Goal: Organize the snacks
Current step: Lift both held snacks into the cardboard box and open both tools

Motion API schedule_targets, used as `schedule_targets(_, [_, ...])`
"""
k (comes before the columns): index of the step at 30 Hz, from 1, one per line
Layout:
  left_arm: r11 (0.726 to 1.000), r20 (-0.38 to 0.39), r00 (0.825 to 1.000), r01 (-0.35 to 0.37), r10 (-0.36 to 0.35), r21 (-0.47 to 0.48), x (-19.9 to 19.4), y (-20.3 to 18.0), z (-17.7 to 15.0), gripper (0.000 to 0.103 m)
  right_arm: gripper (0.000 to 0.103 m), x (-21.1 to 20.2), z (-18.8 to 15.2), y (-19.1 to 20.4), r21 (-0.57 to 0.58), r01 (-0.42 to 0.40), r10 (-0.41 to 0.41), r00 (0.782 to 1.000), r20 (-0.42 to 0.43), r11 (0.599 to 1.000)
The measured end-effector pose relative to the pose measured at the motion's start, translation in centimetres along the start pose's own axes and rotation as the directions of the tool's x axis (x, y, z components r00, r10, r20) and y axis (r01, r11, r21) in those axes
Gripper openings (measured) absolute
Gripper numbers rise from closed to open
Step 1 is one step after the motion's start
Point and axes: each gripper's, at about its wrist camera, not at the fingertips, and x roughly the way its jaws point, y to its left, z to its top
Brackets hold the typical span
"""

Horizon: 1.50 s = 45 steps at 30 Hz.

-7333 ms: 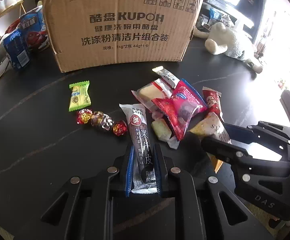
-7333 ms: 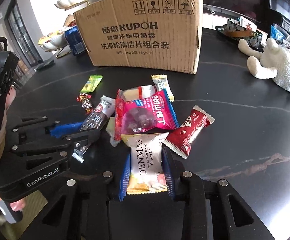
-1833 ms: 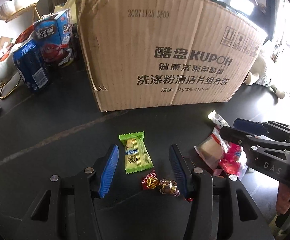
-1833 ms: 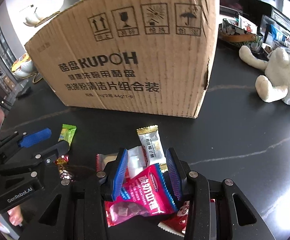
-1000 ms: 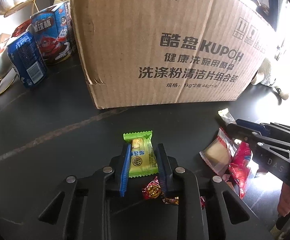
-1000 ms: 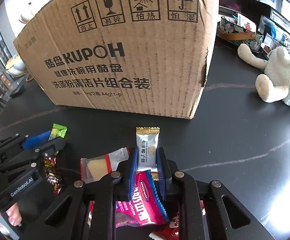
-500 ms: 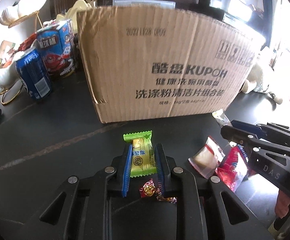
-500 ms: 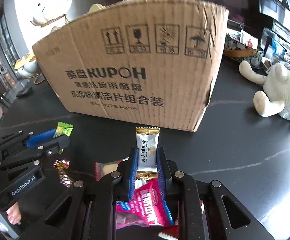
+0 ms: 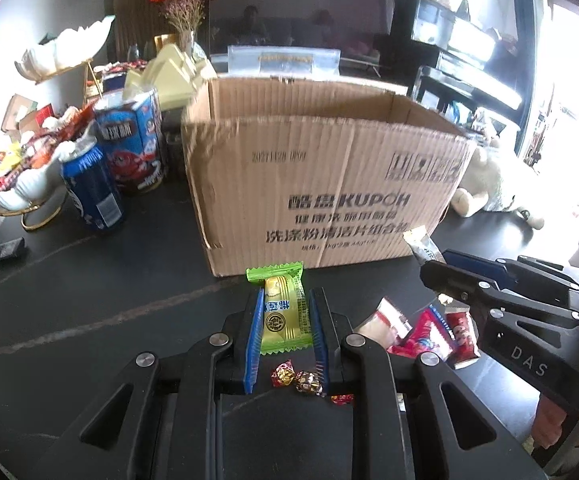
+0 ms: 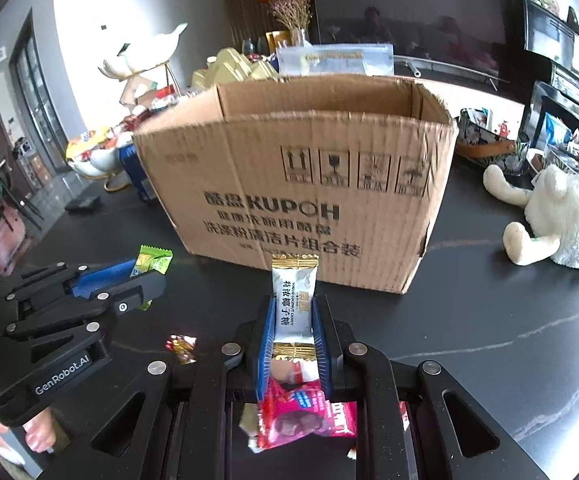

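Left wrist view: left gripper (image 9: 285, 316) clamped on green-and-yellow crimped candy wrapper (image 9: 283, 308), blue pads pinching its long sides, top edge poking out past the tips. Held clear of black marble-look tabletop (image 9: 89, 288). Open brown corrugated cardboard box (image 9: 321, 184) straight ahead, rim above tip level, near wall facing camera. Three small foil-wrapped chocolates (image 9: 297, 378) loose on table below the jaws. Leftover pile to the right: clear packet with pale snack (image 9: 385, 320), red packets (image 9: 429, 332). Right gripper (image 9: 437, 268) visible at right edge, silver wrapper end sticking out toward box. Blue cans (image 9: 89, 192) and white shell-shaped dish (image 9: 21, 184) at left, not task-relevant.

Right wrist view: right gripper jaws closed tight on silver-and-gold coconut candy stick (image 10: 294, 300), upright, upper half beyond the tips. Magenta snack packet (image 10: 305, 416) on table beneath. Left gripper (image 10: 145, 270) at left with green wrapper showing. White plush toy (image 10: 561, 216) at right, well apart.

Risks, judged: slick wrappers gripped by edges only, could slip or twist out on the way. Box wall tall and close, so too low a carry could catch the rim and knock candy loose outside. Both grippers heading to one opening, possible collision. Early release would land candy in front of box.
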Motion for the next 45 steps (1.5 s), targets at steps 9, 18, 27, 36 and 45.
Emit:
schedule_targets(9, [1.000, 0.064, 0.998, 0.008, -0.008, 0.006, -3.8, -0.4, 2.0, 0.023, 0.020, -3.3, 2.1, 0.3, 0.019, -0.022, 0.020, 0.997, 0.074, 1.000])
schedule_targets(18, [1.000, 0.120, 0.993, 0.018, -0.020, 0.016, -6.9, -0.5, 4.3, 0.023, 0.020, -6.4, 4.9, 1.1, 0.023, -0.024, 0.021, 0.991, 0.135, 0.999])
schedule_targets(27, [0.998, 0.110, 0.992, 0.059, -0.061, 0.024, -8.3, -0.2, 7.4, 0.023, 0.020, -7.7, 7.2, 1.5, 0.023, -0.007, 0.003, 0.990, 0.144, 1.000])
schedule_targets(36, [0.998, 0.103, 0.994, 0.034, -0.039, 0.048, -8.4, 0.0, 11.4, 0.023, 0.020, -7.4, 10.9, 1.0, 0.026, 0.027, -0.030, 0.990, 0.134, 0.999])
schedule_targets(45, [0.998, 0.035, 0.998, 0.049, -0.050, 0.026, -5.1, 0.4, 14.9, 0.023, 0.020, -6.2, 13.9, 0.7, 0.010, 0.041, -0.042, 0.993, 0.109, 0.999])
